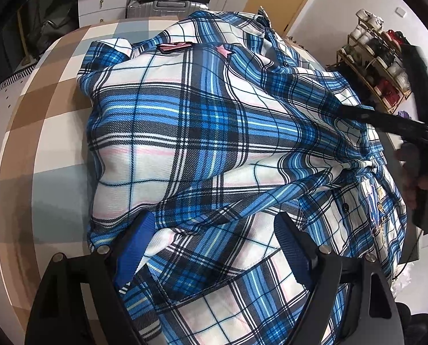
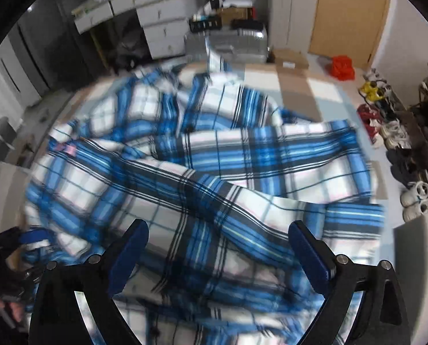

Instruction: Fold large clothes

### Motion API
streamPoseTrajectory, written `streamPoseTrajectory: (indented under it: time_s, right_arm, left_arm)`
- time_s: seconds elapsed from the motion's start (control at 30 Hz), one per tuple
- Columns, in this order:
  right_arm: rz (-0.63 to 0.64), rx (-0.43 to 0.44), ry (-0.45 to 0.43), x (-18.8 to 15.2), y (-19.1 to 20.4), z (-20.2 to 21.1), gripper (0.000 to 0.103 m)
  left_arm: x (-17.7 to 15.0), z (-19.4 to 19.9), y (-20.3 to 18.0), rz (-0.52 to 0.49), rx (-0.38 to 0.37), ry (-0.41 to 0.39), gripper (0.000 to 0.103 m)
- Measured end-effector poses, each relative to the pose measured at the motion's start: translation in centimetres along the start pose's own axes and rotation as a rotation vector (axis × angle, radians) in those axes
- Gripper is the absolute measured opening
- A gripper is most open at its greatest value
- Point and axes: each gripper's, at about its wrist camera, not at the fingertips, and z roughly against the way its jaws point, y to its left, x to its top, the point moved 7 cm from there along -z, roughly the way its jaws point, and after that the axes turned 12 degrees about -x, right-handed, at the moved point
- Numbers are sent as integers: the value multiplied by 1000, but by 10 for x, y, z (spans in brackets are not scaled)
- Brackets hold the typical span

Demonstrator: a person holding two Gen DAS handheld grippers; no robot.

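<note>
A large blue, white and black plaid shirt [image 1: 202, 132] lies rumpled on a brown, white and grey checked bed cover [image 1: 41, 109]. Pink patches [image 1: 175, 47] mark its far side. My left gripper [image 1: 214, 244] is open and low over the shirt's near edge. A loose fold of cloth lies between its blue pads [image 1: 133, 247]. One black finger of my right gripper [image 1: 386, 120] reaches in from the right, with a hand behind it. In the blurred right wrist view the right gripper [image 2: 219, 253] stands open above the shirt [image 2: 214, 172], nothing pinched. The left gripper's blue pad [image 2: 32, 235] shows at lower left.
A shoe rack [image 1: 377, 66] and loose shoes [image 2: 392, 132] stand along the right. Beyond the bed are a silver suitcase [image 2: 228, 43], white drawers [image 2: 162, 26], a cardboard box [image 2: 290, 57], a red bag [image 2: 341, 67] and a wooden door [image 2: 349, 14].
</note>
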Motion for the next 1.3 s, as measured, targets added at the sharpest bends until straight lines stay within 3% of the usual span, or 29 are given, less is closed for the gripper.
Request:
streamPoseTrajectory:
  time_s: [0.03, 0.1, 0.13, 0.17, 0.27, 0.37, 0.5, 0.57, 0.7, 0.77, 0.9, 1.07, 1.17, 1.2, 1.3]
  right_arm:
    - [6, -32, 27, -3, 1, -14, 99]
    - [69, -177, 102, -17, -1, -45, 103]
    - [49, -171, 37, -14, -3, -42, 103]
    - [55, -187, 35, -14, -5, -45, 103]
    - [53, -166, 54, -18, -7, -43, 103]
    - [68, -144, -15, -22, -10, -19, 103]
    - [71, -18, -58, -42, 2, 6, 103]
    - [84, 4, -55, -50, 11, 7, 103]
    - [107, -39, 39, -70, 17, -27, 103]
    - [45, -10, 19, -67, 10, -29, 103]
    - [48, -24, 49, -68, 8, -27, 103]
    - [4, -35, -49, -35, -7, -11, 103]
    - [-32, -85, -32, -17, -21, -24, 103]
    - [-46, -99, -11, -14, -27, -33, 103]
    - [-64, -126, 42, -14, -39, -55, 103]
  left_arm:
    - [0, 0, 0, -4, 4, 2, 81]
    - [-1, -2, -2, -14, 16, 7, 81]
    - [-1, -3, -3, -29, 29, 6, 81]
    - [-1, -4, -4, -43, 41, 6, 82]
    - [-3, -6, -6, -67, 68, 10, 82]
    - [-5, -6, -6, -64, 85, 13, 82]
    - [-9, 1, -10, -33, 98, 21, 82]
    - [-9, 6, -11, -46, 100, 6, 82]
    - [-8, 5, 0, -5, 89, 7, 82]
    - [-9, 6, 1, -13, 81, 9, 82]
    - [-9, 13, -5, -15, 80, 2, 82]
    - [3, 30, -25, -33, -30, -77, 82]
    - [21, 37, -45, -43, -239, -146, 82]
    - [26, 36, -46, -42, -262, -157, 82]
    - [38, 20, -34, 21, -221, -162, 82]
